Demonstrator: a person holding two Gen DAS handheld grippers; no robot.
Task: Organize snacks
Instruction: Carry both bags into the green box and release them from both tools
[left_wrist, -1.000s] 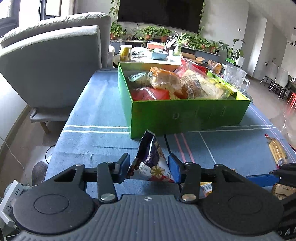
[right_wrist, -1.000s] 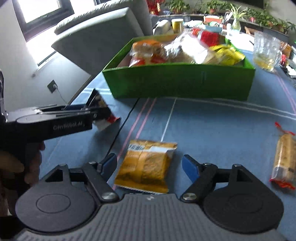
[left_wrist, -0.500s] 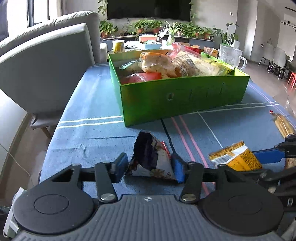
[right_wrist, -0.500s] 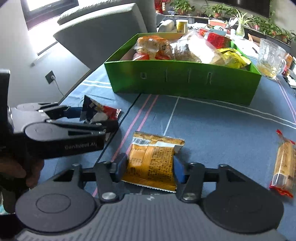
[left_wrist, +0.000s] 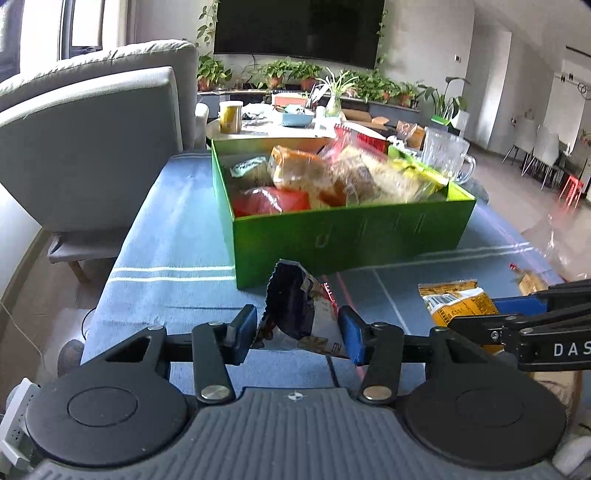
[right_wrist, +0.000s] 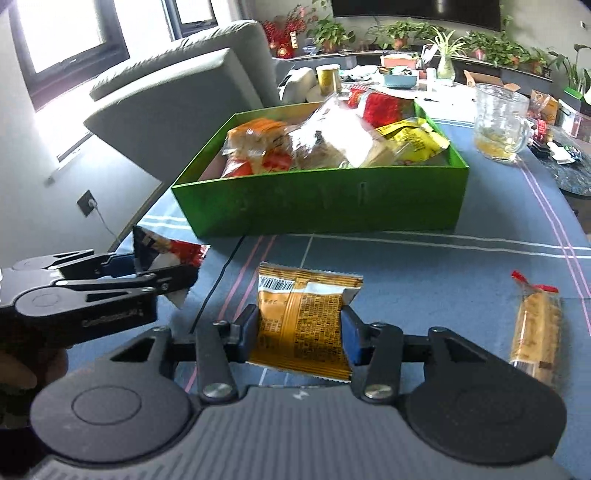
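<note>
Orange snack packet (right_wrist: 301, 325) sits clamped between my right claw's (right_wrist: 300, 334) blue pads, lifted just off the blue striped tablecloth (right_wrist: 424, 280), barcode end pointing away from me; those jaws have just been closing and now pinch the packet's sides. Dark crinkly snack bag (left_wrist: 299, 314) is clamped in my left claw (left_wrist: 297, 332), pads pressing both edges, bag upright and a bit crumpled, near the front wall of the green box (left_wrist: 351, 236). Box stands ahead of both claws on the cloth, already heaped with wrapped breads and bags, yellow packet (right_wrist: 413, 142) at its right end. One long biscuit pack with red ends (right_wrist: 535, 328) lies loose on the cloth to my right, well apart from the box. Glass mug (right_wrist: 498, 122) stands beside the box's far right corner. Risks as I judge them: both grips are on thin foil edges, so a packet could slide out or twist on the way up; the box is piled above its rim, so dropping more on top may spill something over the wall; both claws heading to the same box could bump each other; swinging wide right could knock the mug. Writing: "DAS" reads on the right claw's arm in the left view; lettering on the left claw's arm is too blurred; packet print is small text I can't read
</note>
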